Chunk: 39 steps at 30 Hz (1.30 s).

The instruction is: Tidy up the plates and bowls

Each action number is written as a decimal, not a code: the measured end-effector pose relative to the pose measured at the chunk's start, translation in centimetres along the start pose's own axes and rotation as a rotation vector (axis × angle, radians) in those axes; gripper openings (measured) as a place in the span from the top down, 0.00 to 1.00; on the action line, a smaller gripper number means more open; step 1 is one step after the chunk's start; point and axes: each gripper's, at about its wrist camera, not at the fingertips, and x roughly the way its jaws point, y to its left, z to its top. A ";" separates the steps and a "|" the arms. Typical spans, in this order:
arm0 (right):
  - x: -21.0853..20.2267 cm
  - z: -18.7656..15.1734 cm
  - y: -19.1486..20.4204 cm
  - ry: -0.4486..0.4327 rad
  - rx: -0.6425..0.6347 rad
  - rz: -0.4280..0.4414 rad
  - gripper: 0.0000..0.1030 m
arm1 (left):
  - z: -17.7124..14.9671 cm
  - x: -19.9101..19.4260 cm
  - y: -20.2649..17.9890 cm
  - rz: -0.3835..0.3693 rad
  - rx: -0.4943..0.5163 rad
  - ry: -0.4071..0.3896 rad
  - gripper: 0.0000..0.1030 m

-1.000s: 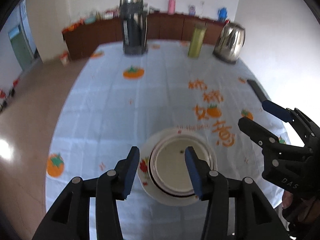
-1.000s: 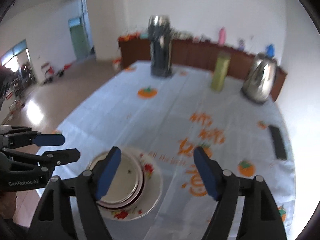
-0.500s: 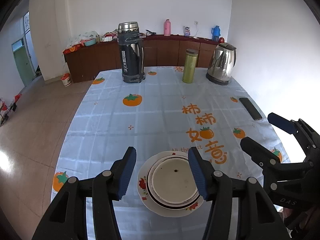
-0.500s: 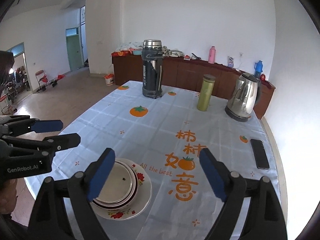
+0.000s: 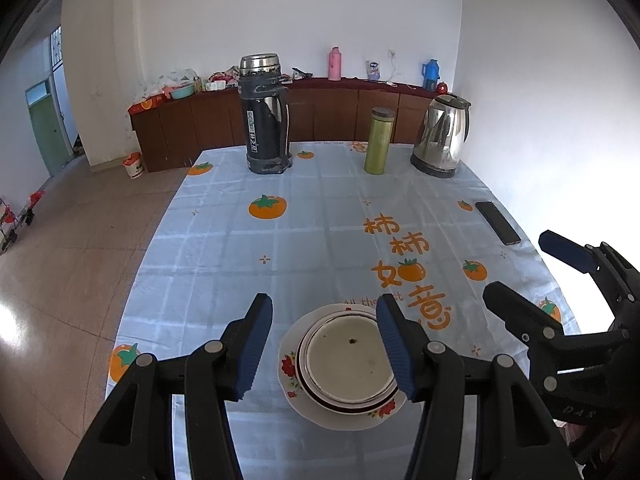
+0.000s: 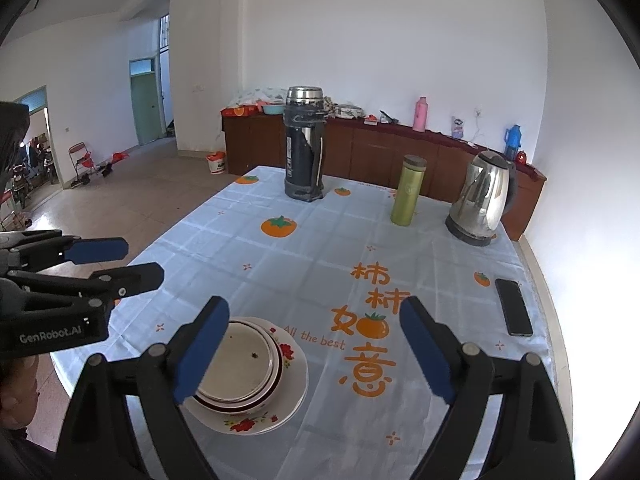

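Note:
A stack of dishes rests near the front edge of the table: a cream bowl (image 5: 348, 360) in a dark-rimmed plate, on a white flowered plate (image 5: 289, 366). My left gripper (image 5: 324, 300) hangs above the stack, open, its blue pads clear of the rims and holding nothing. In the right wrist view the same bowl (image 6: 244, 360) and flowered plate (image 6: 290, 396) lie at lower left, partly behind my left finger pad. My right gripper (image 6: 314, 302) is open wide and empty over the tablecloth, to the right of the stack. Each gripper shows in the other's view: right (image 5: 516, 264), left (image 6: 142, 260).
On the far half of the table (image 5: 320, 240) stand a dark thermos jug (image 5: 264, 120), a green flask (image 5: 378, 140) and a steel kettle (image 5: 440, 136). A black phone (image 5: 498, 222) lies near the right edge. A brown sideboard (image 5: 340, 112) runs along the back wall.
Both grippers have lifted and drawn back from the stack, which now looks smaller and lower in both views. Their jaws stand wider than a second ago. The dishes have not moved.

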 end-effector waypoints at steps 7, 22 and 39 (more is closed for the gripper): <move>-1.2 0.0 0.6 -0.012 -0.011 -0.005 0.12 | 0.0 -0.9 0.0 0.005 0.002 -0.019 0.45; -1.9 0.1 0.6 -0.021 -0.008 -0.010 0.11 | -0.1 -1.4 -0.2 0.006 0.002 -0.023 0.45; -2.2 0.4 0.3 -0.027 -0.013 -0.009 0.11 | 1.0 -1.7 -1.0 0.000 0.025 -0.036 0.45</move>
